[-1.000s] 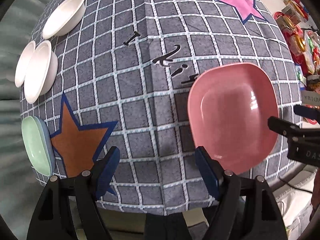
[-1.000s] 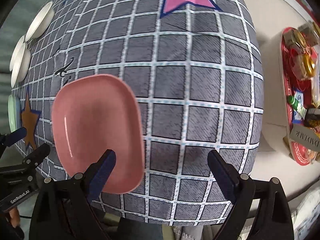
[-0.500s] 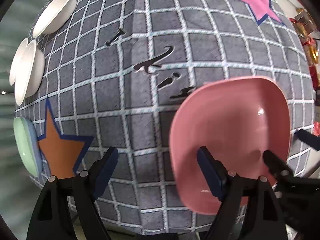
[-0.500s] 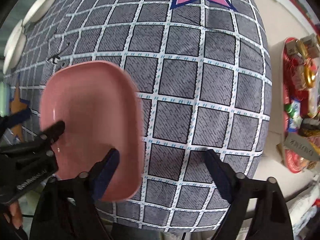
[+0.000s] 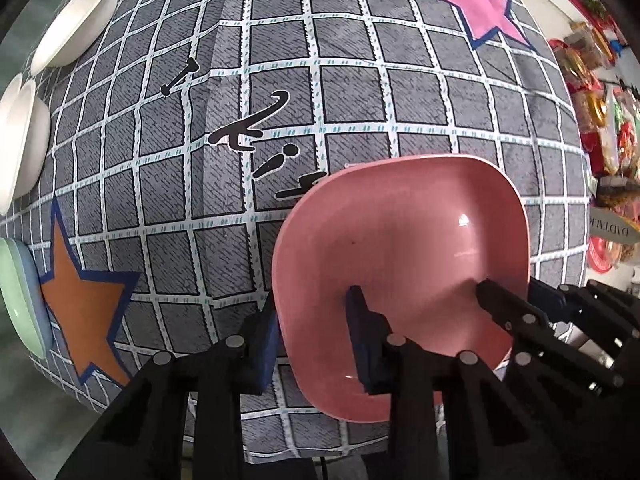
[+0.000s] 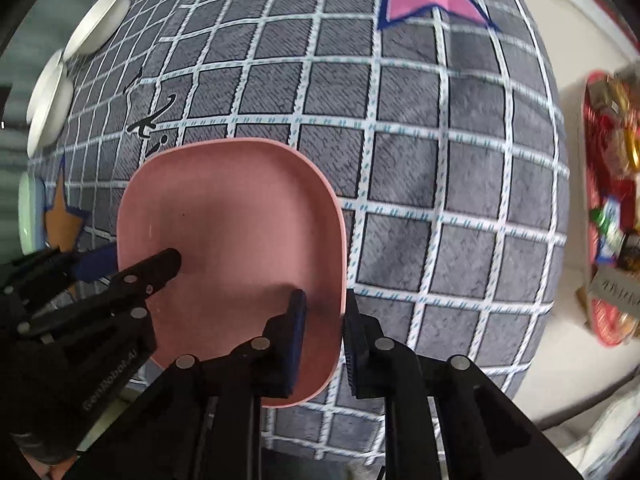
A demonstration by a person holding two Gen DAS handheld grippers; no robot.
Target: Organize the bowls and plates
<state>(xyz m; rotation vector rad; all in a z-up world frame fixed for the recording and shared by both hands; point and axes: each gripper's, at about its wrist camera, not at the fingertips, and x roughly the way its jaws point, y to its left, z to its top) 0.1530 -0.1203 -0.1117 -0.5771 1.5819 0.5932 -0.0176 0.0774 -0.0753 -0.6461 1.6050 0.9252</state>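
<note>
Both hand-held grippers have closed in on the pink plate point(image 5: 400, 280) since a second ago. Left hand-held gripper point(image 5: 316, 344) pinches its near-left rim, one finger inside, one outside; right hand-held gripper point(image 6: 324, 336) clamps the near-right rim likewise. I think the plate is just off the tabletop point(image 5: 360, 100), though I can't be sure. Further out on the left, a green plate point(image 5: 16, 300) and white bowls point(image 5: 24, 140) sit near the edge, apparently partly stacked. Pink remains to be placed.
</note>
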